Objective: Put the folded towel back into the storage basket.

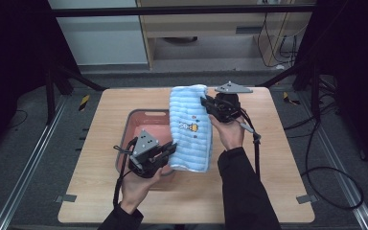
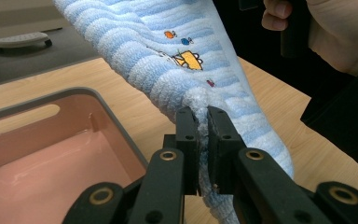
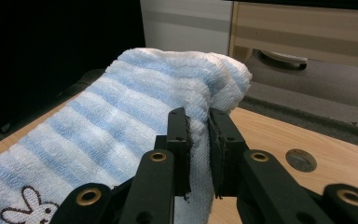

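Note:
A light-blue striped towel (image 1: 189, 127) with small embroidered pictures hangs stretched between both grippers above the table. My left gripper (image 1: 171, 149) is shut on the towel's near edge, beside the pink basin (image 1: 143, 117). In the left gripper view the black jaws pinch the towel (image 2: 191, 70) at its fluffy hem, my left gripper (image 2: 203, 114) holding it firmly. My right gripper (image 1: 205, 104) is shut on the far corner of the towel. The right gripper view shows the towel (image 3: 121, 130) bunched between the jaws of my right gripper (image 3: 198, 116).
The pink basin with a grey rim (image 2: 121, 126) stands on the wooden table (image 1: 263, 158), left of centre, partly under the towel. A round hole (image 3: 300, 159) marks the tabletop. Black frame posts and cables surround the table.

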The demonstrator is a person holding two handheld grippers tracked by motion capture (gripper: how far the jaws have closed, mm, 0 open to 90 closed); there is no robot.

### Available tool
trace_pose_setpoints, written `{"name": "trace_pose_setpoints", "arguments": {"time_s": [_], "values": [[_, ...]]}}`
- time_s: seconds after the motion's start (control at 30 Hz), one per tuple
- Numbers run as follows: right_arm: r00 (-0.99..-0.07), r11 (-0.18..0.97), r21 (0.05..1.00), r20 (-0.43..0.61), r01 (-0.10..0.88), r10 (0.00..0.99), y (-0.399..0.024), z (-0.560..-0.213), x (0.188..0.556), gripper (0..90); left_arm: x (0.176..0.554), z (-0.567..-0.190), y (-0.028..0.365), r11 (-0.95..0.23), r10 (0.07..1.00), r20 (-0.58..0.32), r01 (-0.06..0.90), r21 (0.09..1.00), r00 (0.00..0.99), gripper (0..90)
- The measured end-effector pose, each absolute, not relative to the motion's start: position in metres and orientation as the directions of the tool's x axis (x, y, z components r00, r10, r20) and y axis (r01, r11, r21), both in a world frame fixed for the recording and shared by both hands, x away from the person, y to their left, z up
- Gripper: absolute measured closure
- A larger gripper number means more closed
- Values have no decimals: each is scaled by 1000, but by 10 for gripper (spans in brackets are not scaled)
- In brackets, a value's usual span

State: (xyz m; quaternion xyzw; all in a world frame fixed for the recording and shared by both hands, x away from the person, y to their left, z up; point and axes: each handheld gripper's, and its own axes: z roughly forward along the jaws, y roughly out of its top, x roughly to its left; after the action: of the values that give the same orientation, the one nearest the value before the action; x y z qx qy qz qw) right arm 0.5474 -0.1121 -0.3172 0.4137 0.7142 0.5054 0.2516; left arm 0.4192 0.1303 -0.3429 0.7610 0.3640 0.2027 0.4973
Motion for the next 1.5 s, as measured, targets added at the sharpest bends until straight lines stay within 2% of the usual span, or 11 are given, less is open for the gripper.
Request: {"name": "trace_pose_setpoints", "arguments": {"time_s": [1.5], "values": [[-610, 174, 928, 69, 330, 789, -15, -327, 583, 798, 430, -343, 219, -155, 859, -74, 396, 905, 506, 842]]}}
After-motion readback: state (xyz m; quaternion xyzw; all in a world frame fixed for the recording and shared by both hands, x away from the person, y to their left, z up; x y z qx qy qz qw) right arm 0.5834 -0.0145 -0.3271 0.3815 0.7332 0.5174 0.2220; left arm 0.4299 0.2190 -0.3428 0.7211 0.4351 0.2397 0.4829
